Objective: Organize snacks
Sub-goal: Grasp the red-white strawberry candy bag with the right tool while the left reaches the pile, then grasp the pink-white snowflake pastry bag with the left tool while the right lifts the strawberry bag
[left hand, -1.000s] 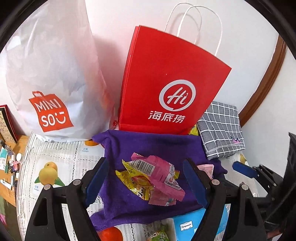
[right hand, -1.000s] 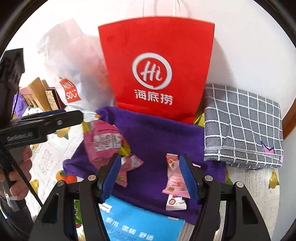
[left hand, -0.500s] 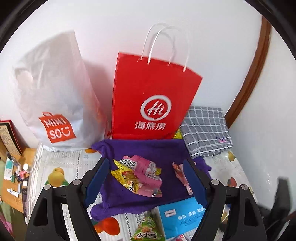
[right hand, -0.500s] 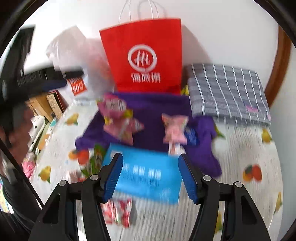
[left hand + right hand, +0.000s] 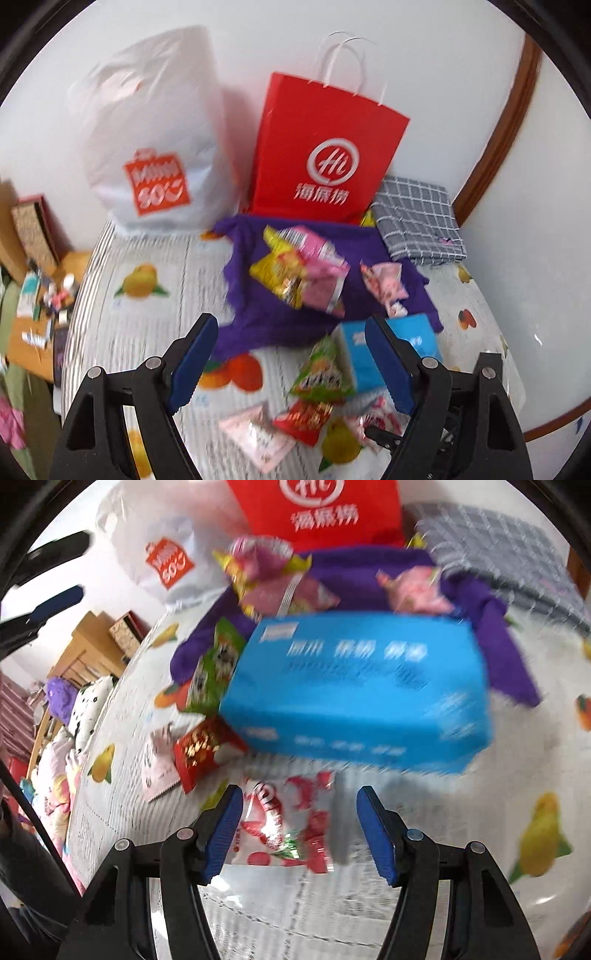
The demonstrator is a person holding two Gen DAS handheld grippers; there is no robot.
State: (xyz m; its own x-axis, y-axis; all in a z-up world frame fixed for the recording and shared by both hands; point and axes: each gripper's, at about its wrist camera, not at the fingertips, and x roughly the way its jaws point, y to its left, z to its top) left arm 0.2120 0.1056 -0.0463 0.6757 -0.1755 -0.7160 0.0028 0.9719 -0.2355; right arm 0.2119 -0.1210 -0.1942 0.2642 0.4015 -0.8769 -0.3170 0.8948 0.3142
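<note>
Pink and yellow snack packets (image 5: 303, 273) lie piled on a purple cloth (image 5: 258, 317), also in the right wrist view (image 5: 273, 579). A blue box (image 5: 354, 690) sits in front of the cloth. A green packet (image 5: 321, 376), a red packet (image 5: 303, 421) and a pink packet (image 5: 255, 439) lie on the fruit-print tablecloth (image 5: 147, 332). My left gripper (image 5: 295, 365) is open and empty above them. My right gripper (image 5: 299, 830) is open, low over a red-and-white packet (image 5: 284, 827) that lies between its jaws.
A red paper bag (image 5: 325, 158) and a white Miniso bag (image 5: 155, 147) stand against the back wall. A folded grey checked cloth (image 5: 417, 221) lies at the back right. A wooden shelf with clutter (image 5: 33, 280) stands left of the table.
Both grippers have pulled back from the purple cloth toward the table's front. The right one has dropped low over the red-and-white packet. Both stay open.
</note>
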